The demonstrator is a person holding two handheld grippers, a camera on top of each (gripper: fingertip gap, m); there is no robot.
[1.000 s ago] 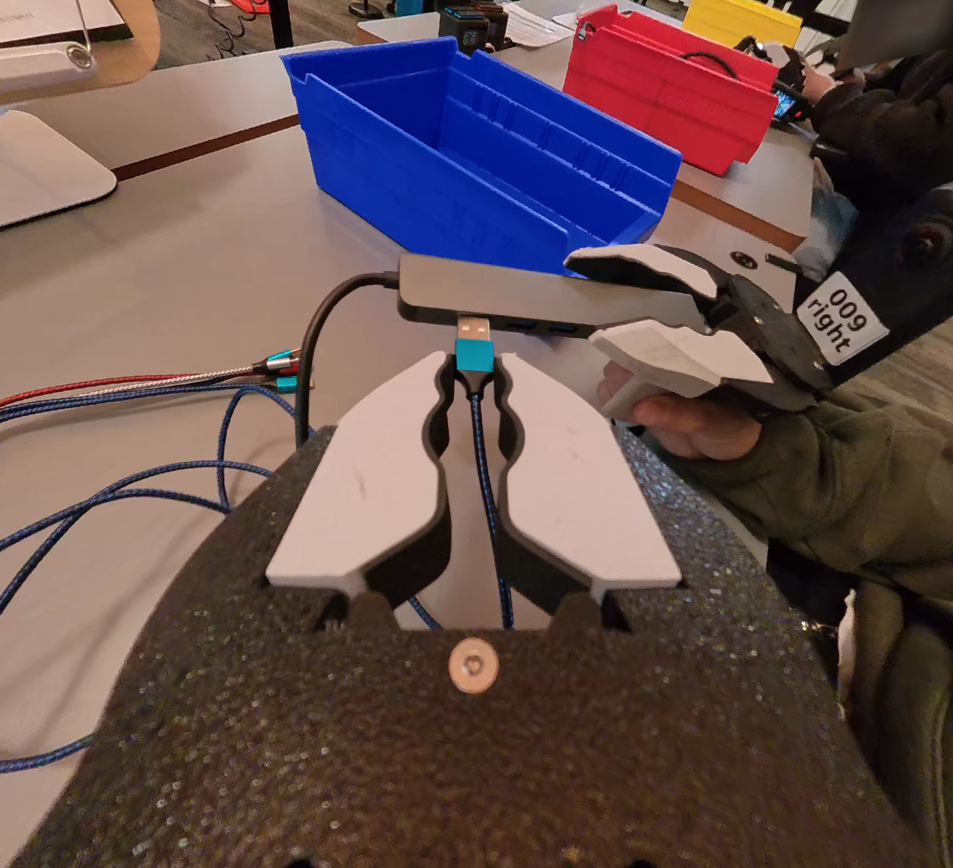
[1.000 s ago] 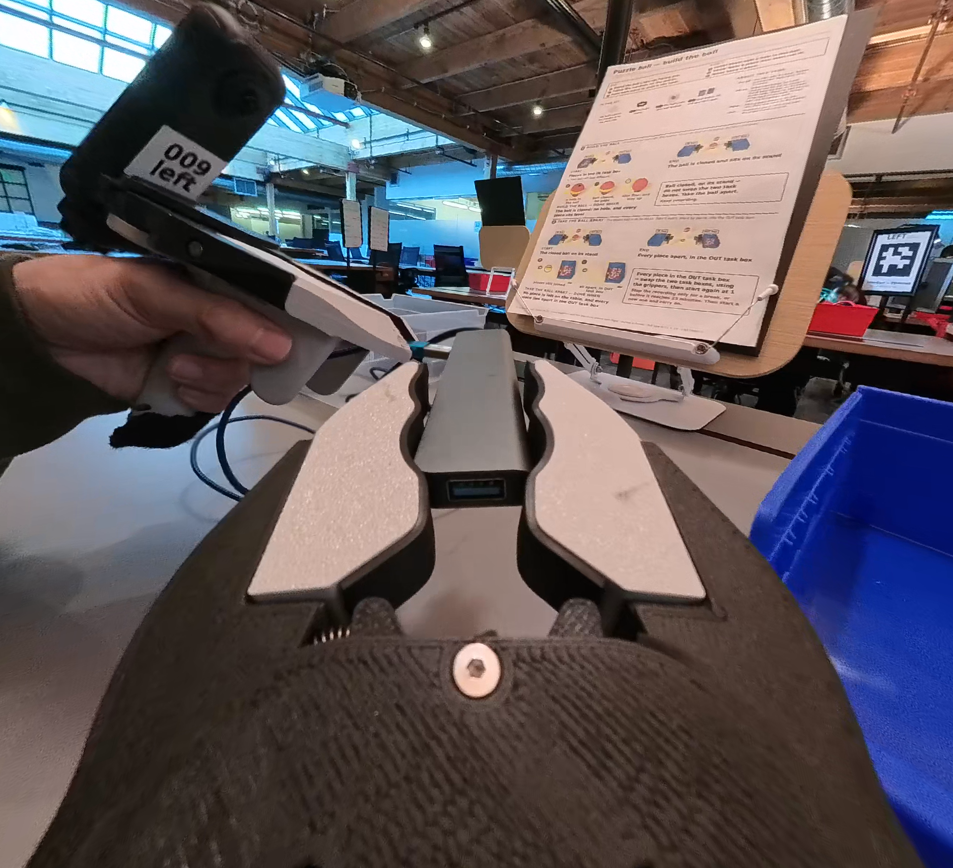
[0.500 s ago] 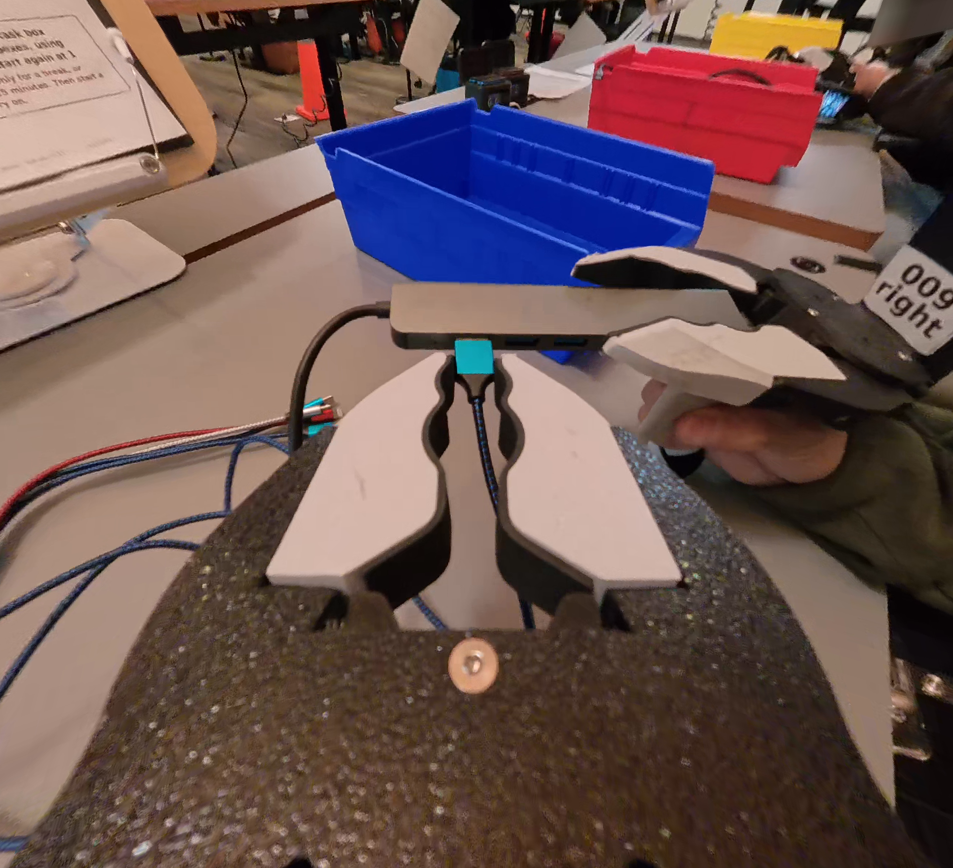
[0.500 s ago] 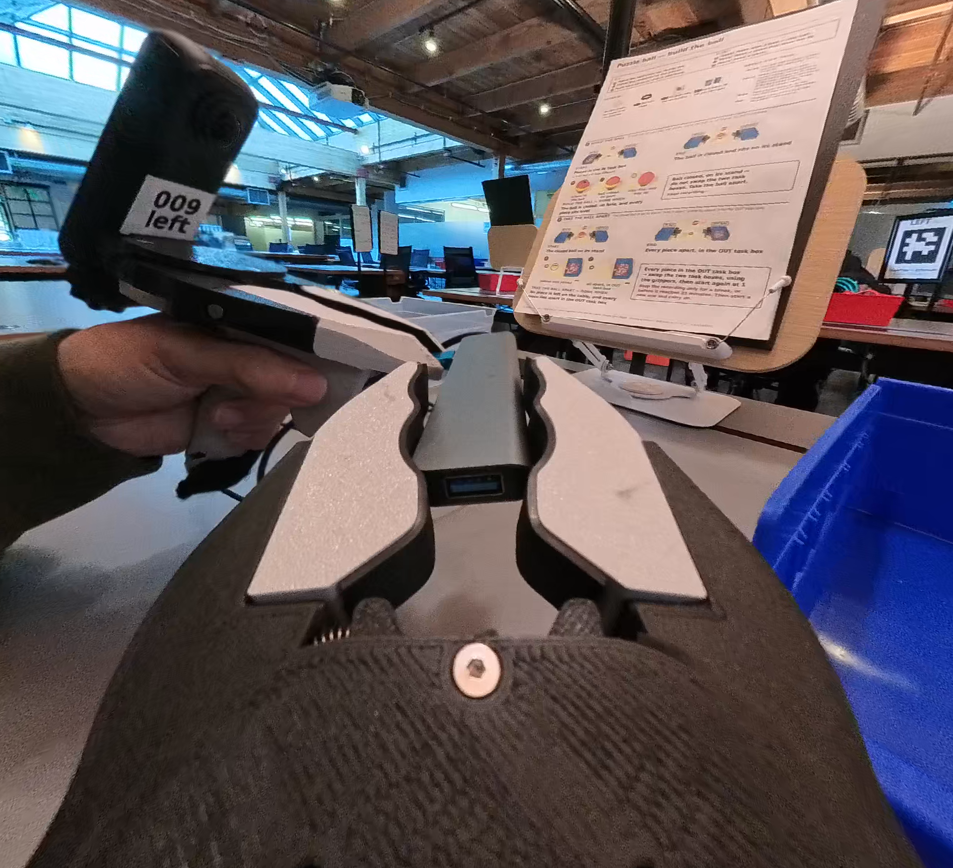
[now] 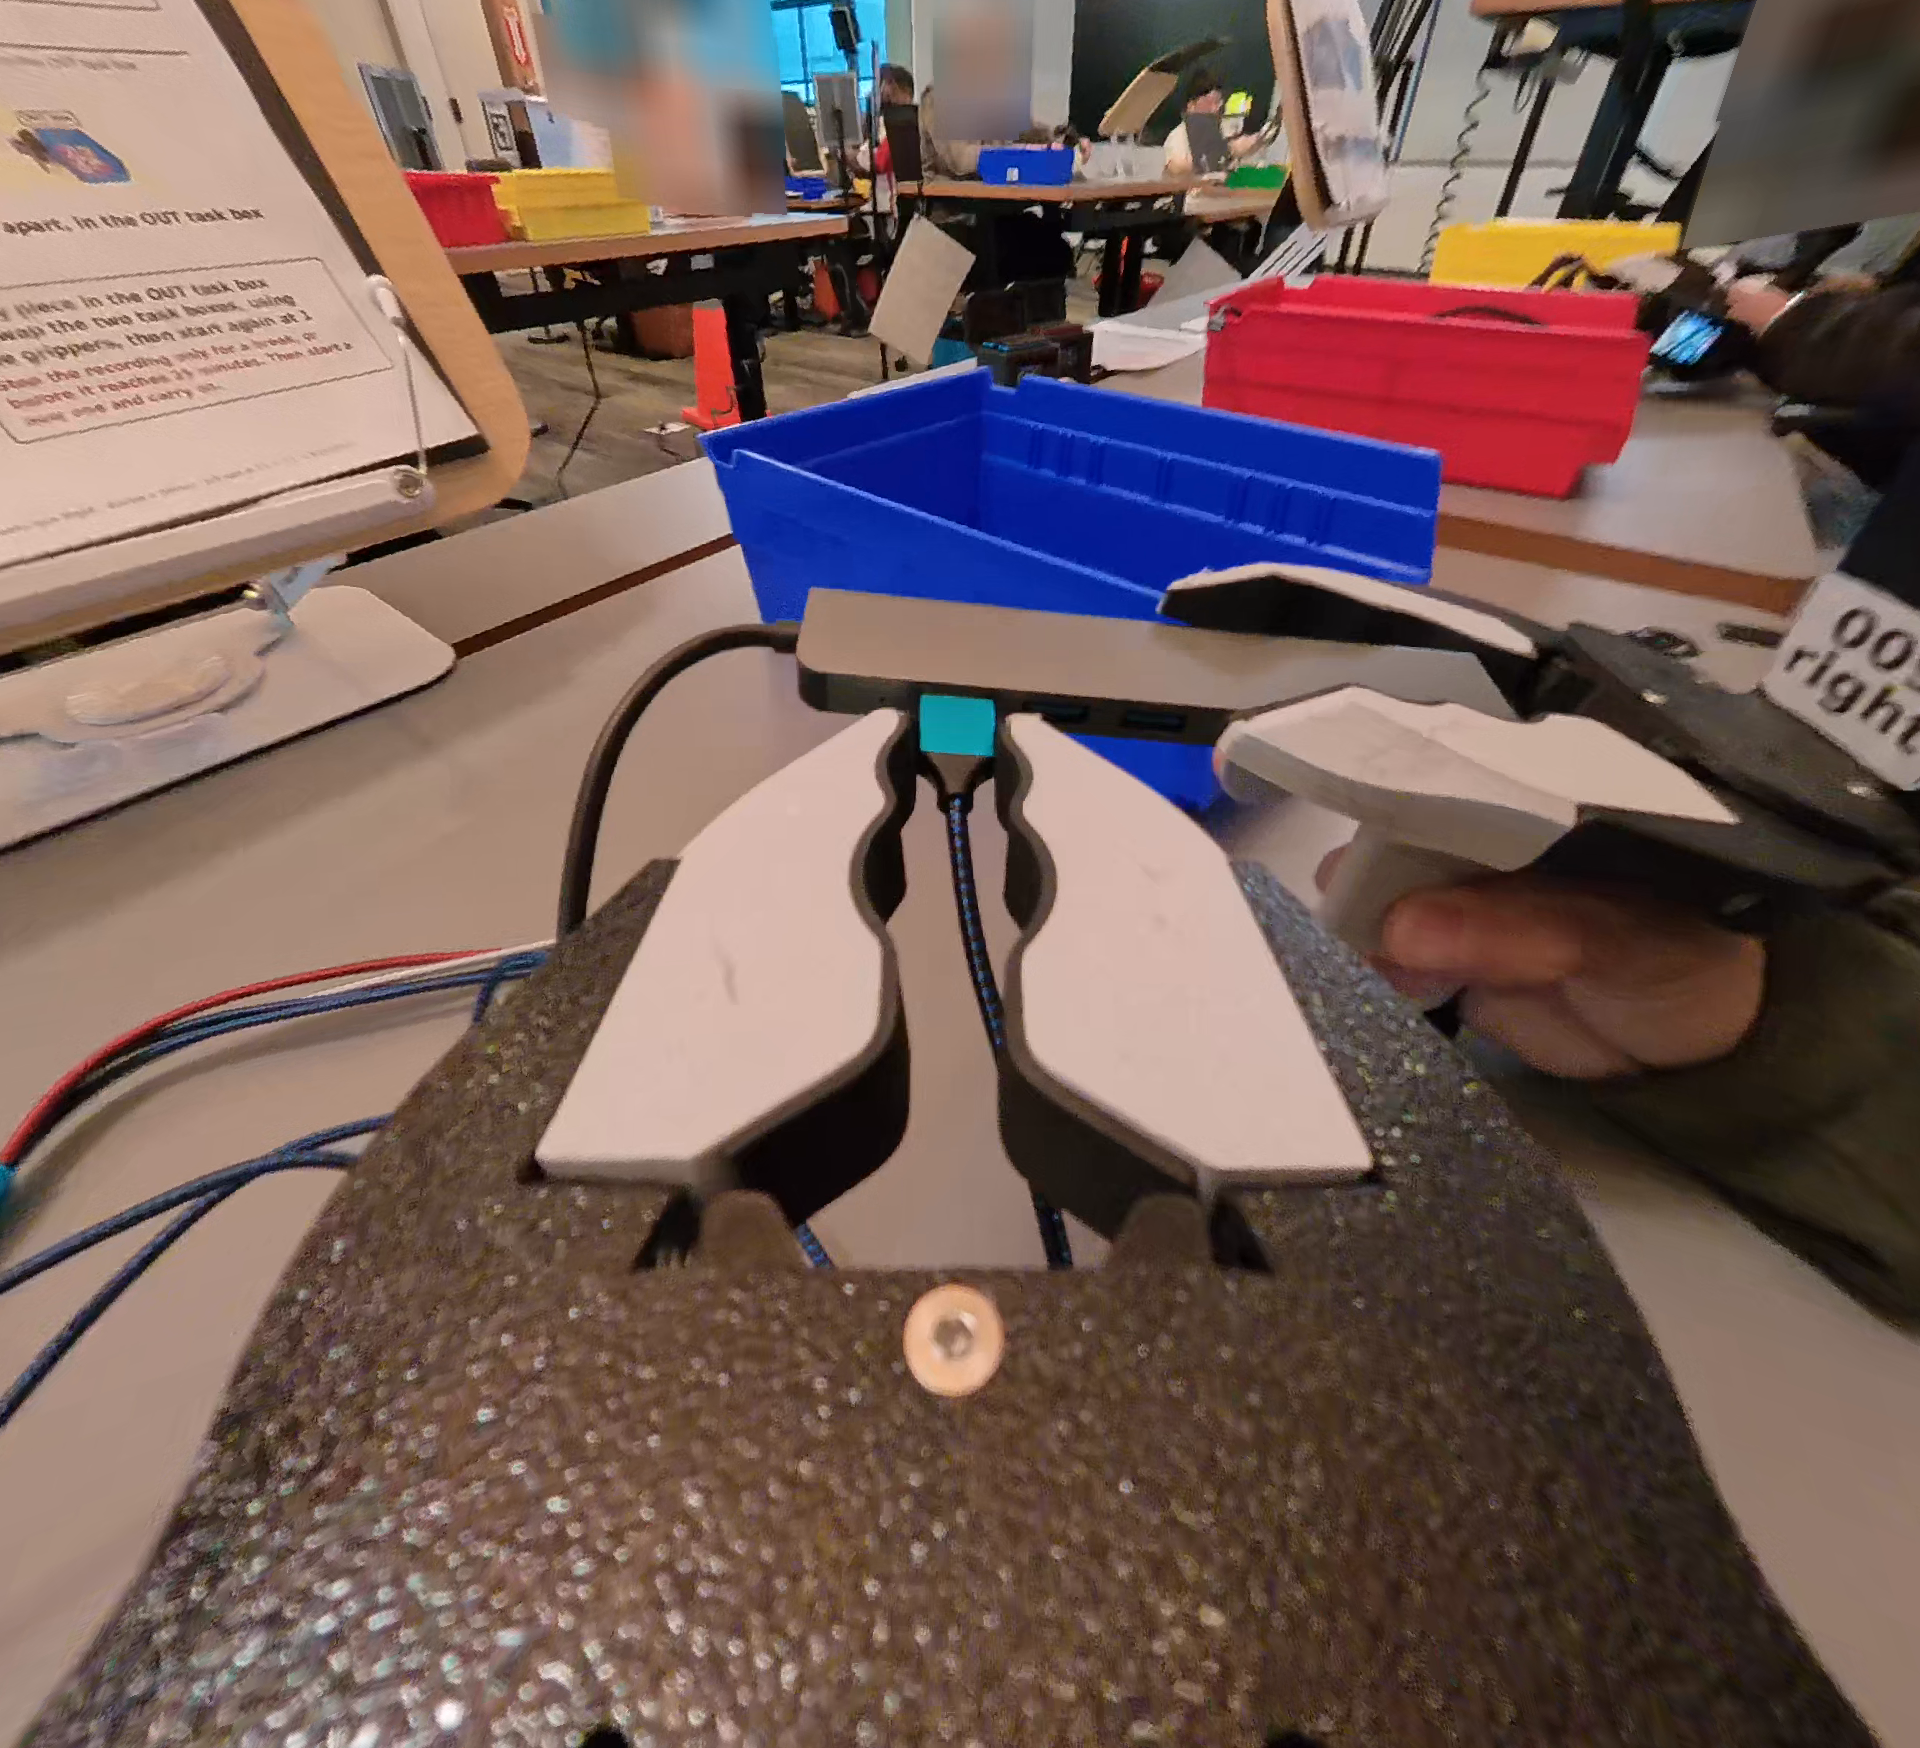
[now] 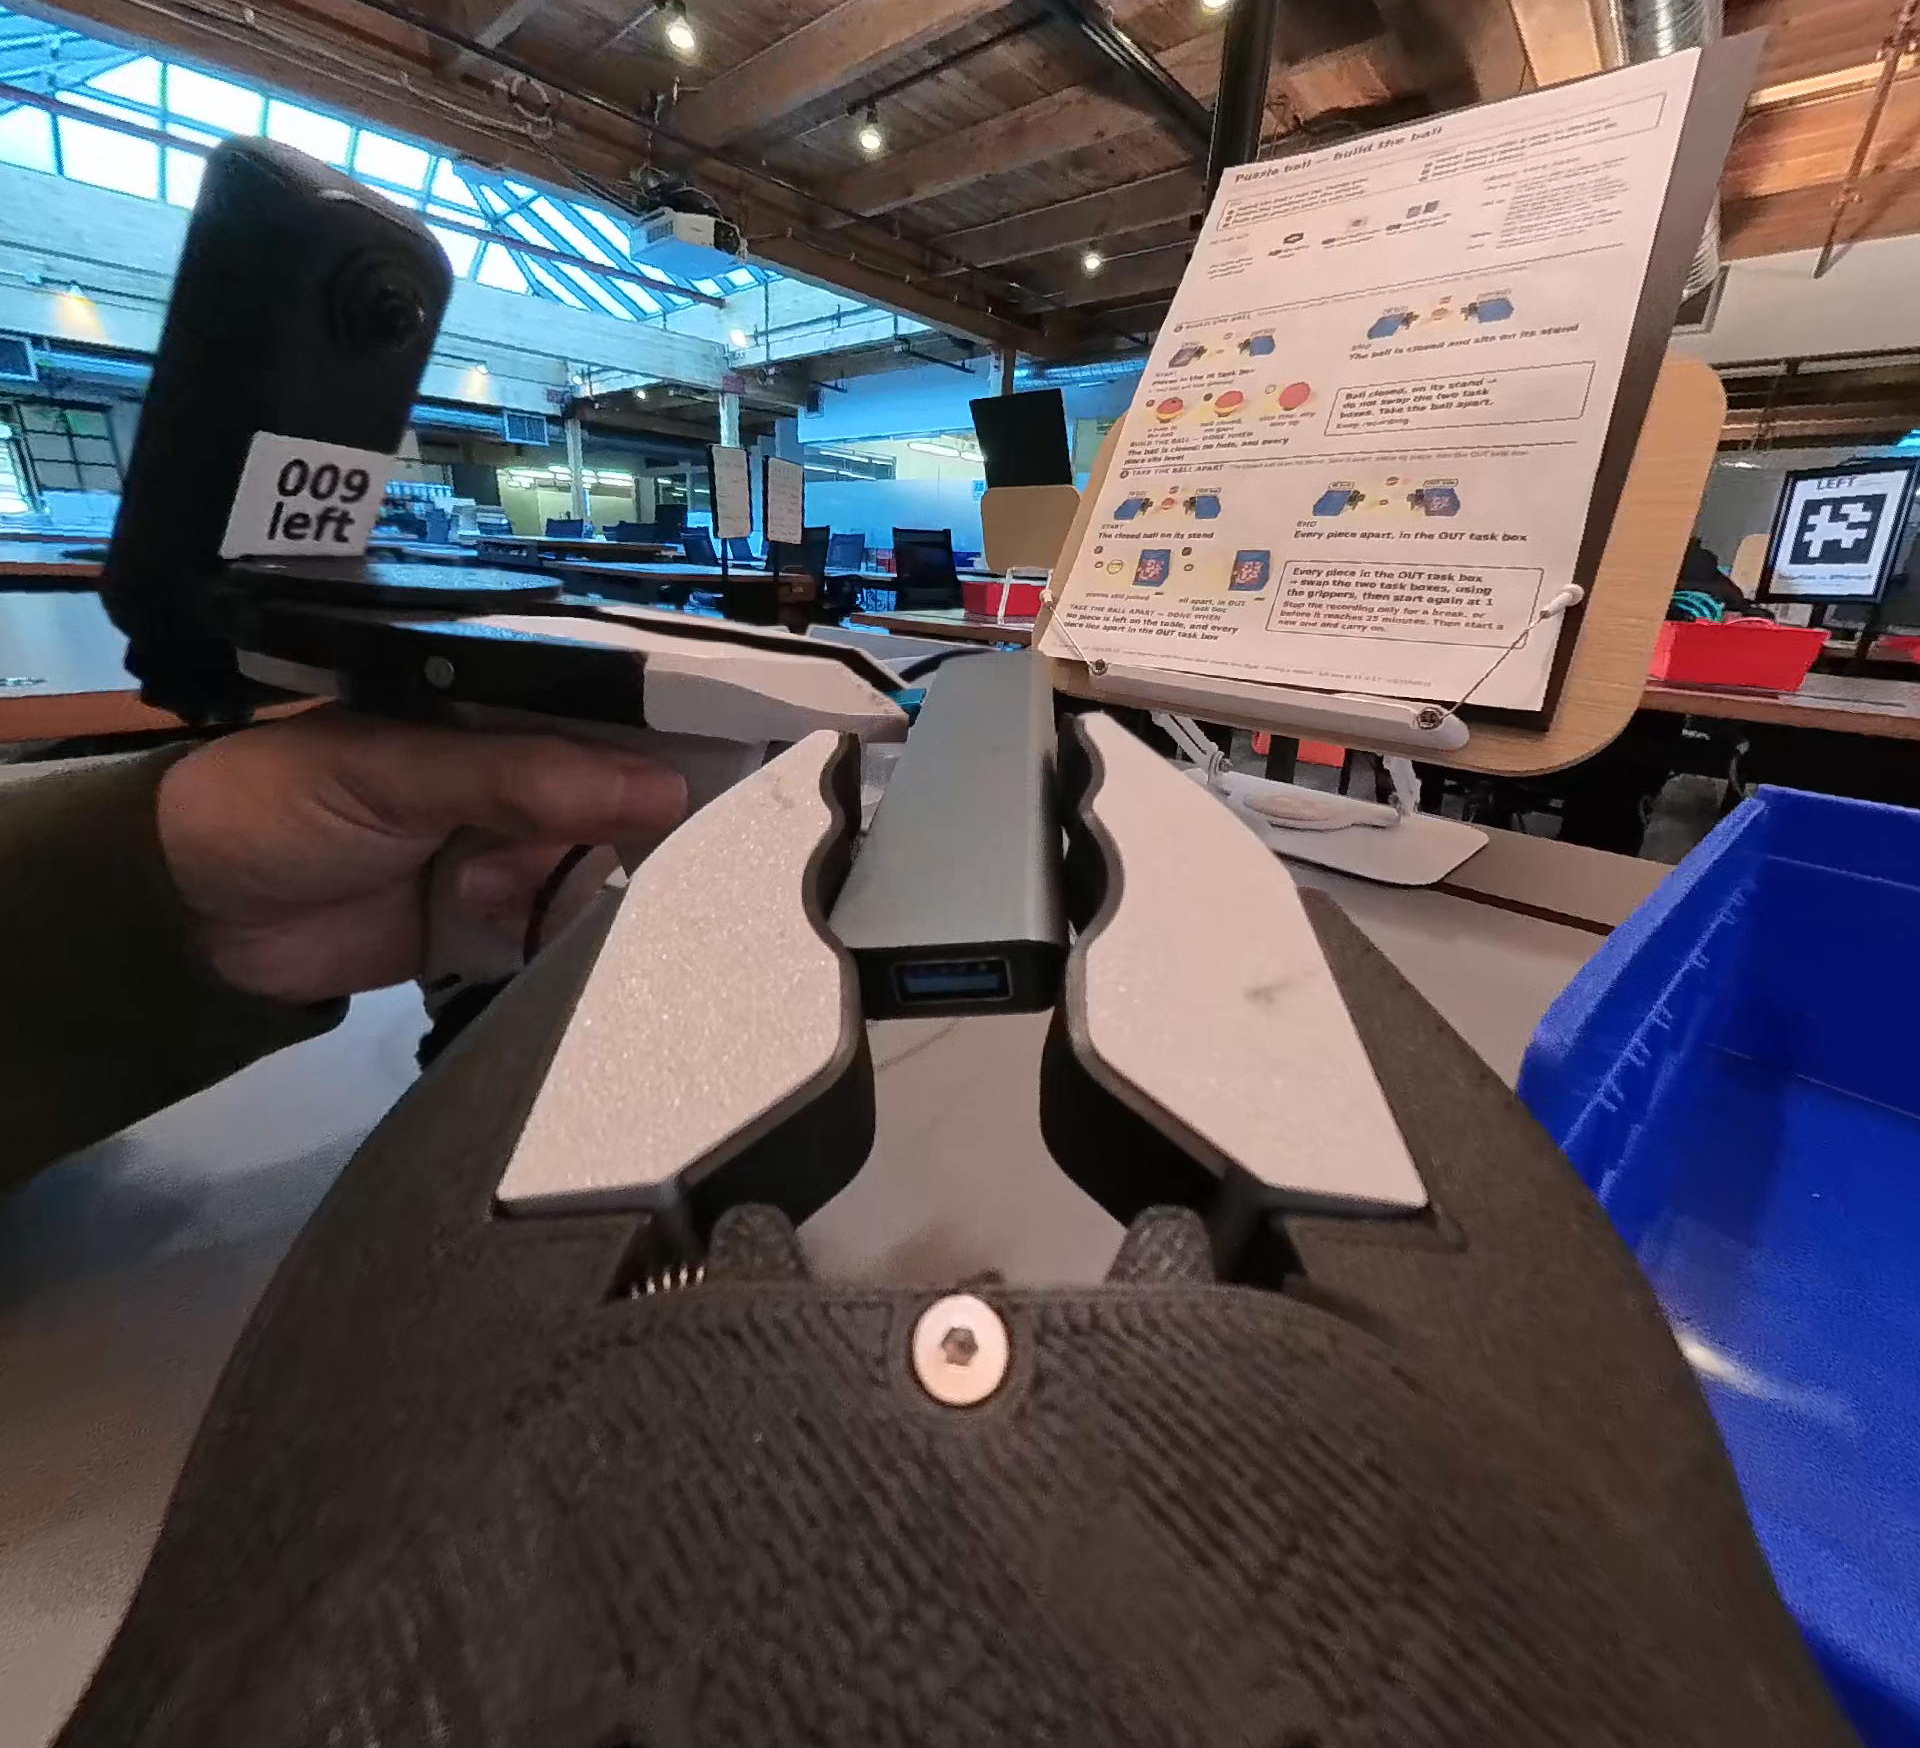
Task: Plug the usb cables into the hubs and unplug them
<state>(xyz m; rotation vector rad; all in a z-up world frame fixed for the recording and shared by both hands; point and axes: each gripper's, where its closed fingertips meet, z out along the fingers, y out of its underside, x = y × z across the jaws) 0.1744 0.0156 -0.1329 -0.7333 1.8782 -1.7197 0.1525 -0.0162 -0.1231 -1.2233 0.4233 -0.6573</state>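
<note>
My left gripper (image 5: pixel 954 748) is shut on the teal USB plug (image 5: pixel 956 726) of a blue braided cable (image 5: pixel 975 919). The plug sits in a side port of the dark grey hub (image 5: pixel 997 659), its metal tip hidden inside. My right gripper (image 6: pixel 961 763) is shut on the hub (image 6: pixel 961 825) and holds it level above the table. It shows from the side in the left wrist view (image 5: pixel 1226 670). The left gripper shows at the left in the right wrist view (image 6: pixel 894 696). The hub's black cord (image 5: pixel 603 763) curves down to the table.
A blue bin (image 5: pixel 1091 493) stands just behind the hub, also in the right wrist view (image 6: pixel 1745 1127). A red bin (image 5: pixel 1423 379) is farther right. An instruction sheet on a stand (image 5: pixel 208 296) is at the left. Loose red and blue cables (image 5: pixel 208 1023) lie on the grey table (image 5: pixel 312 867). About 5 cm separates my left fingertips from my right.
The teal plug's metal tip showed below the hub a second ago; it has gone fully into the port. Both grippers have risen and tilted up, still holding.
</note>
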